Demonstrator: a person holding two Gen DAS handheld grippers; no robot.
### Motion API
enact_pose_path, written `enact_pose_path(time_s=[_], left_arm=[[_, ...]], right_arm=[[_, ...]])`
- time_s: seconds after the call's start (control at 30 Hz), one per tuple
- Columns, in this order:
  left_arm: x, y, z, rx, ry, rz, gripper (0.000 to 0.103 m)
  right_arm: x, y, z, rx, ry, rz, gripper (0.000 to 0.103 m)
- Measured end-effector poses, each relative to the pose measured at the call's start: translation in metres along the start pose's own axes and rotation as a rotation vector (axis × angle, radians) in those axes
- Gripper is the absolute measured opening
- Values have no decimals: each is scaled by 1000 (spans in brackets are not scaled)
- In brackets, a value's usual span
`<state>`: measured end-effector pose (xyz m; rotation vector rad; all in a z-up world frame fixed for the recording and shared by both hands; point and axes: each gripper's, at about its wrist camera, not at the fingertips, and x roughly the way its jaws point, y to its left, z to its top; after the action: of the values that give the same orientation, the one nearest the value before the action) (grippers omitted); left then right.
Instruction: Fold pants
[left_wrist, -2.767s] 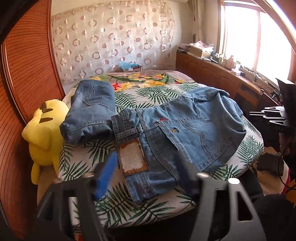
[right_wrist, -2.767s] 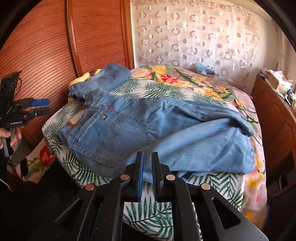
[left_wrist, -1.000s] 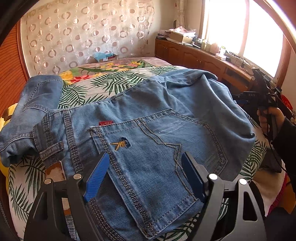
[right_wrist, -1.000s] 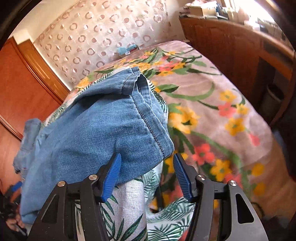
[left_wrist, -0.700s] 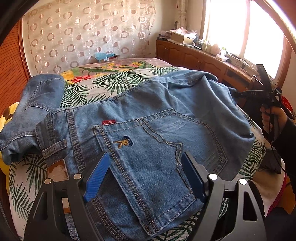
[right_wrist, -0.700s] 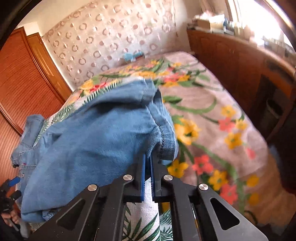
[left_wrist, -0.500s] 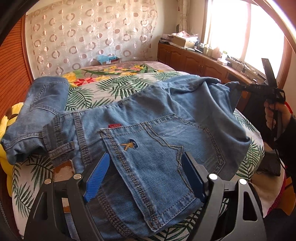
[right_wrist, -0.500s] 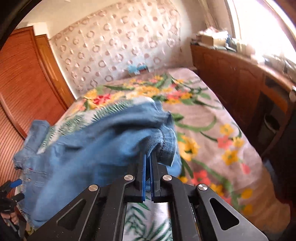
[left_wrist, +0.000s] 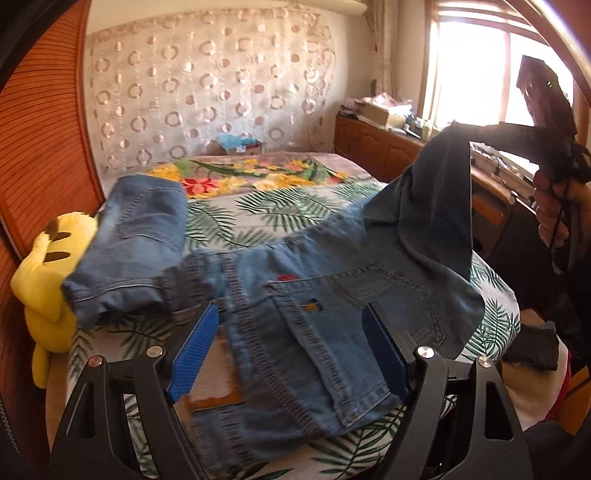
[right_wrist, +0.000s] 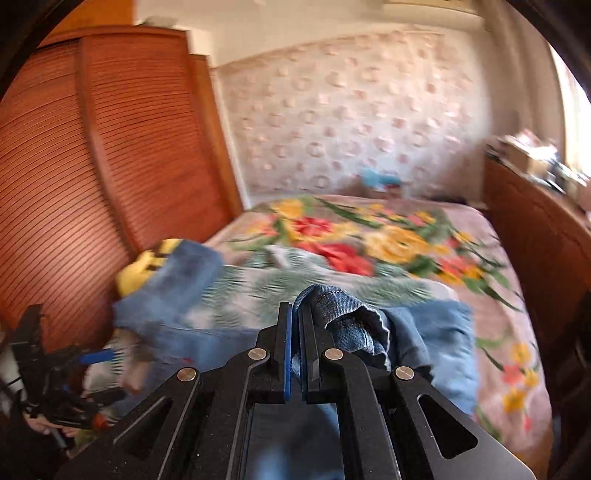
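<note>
Pants (left_wrist: 332, 325) lay across the near end of the bed (left_wrist: 280, 206), seat and back pocket towards me, with the leg ends raised off the cover at the right. I found my right gripper (right_wrist: 295, 321) clamped on those bunched leg hems (right_wrist: 343, 314), and my left gripper (left_wrist: 291, 343) standing apart over the waist area, its pads pressing on nothing. Risks noted: the hold was on a thick bunch near the fingertips, so in my judgement a layer could slip out in the carry and the fold come down uneven; with the waist unpinned, the whole garment could drag along the cover instead of doubling over. Count: one pair of pants in hand, one further denim piece (left_wrist: 136, 243) at the bed's left edge, one yellow plush toy (left_wrist: 40, 288) beside it, two grippers.
</note>
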<state>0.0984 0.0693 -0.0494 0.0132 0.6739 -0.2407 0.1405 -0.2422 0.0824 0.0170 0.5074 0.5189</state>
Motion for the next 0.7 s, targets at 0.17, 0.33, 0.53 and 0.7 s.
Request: enact_pose_path(time_s=[0.17, 0.33, 0.53, 0.7], left_arm=[[-20, 22, -6, -30, -24, 29, 81], [-26, 33, -10, -43, -25, 47, 81], [-22, 36, -13, -48, -18, 47, 81], [-16, 30, -12, -39, -10, 35, 81]], right_arm=[[4, 51, 8, -89, 20, 135, 3], [33, 70, -1, -127, 106, 190, 3], [61, 70, -9, -139, 197, 176, 5], [50, 82, 0, -155, 204, 157, 32]])
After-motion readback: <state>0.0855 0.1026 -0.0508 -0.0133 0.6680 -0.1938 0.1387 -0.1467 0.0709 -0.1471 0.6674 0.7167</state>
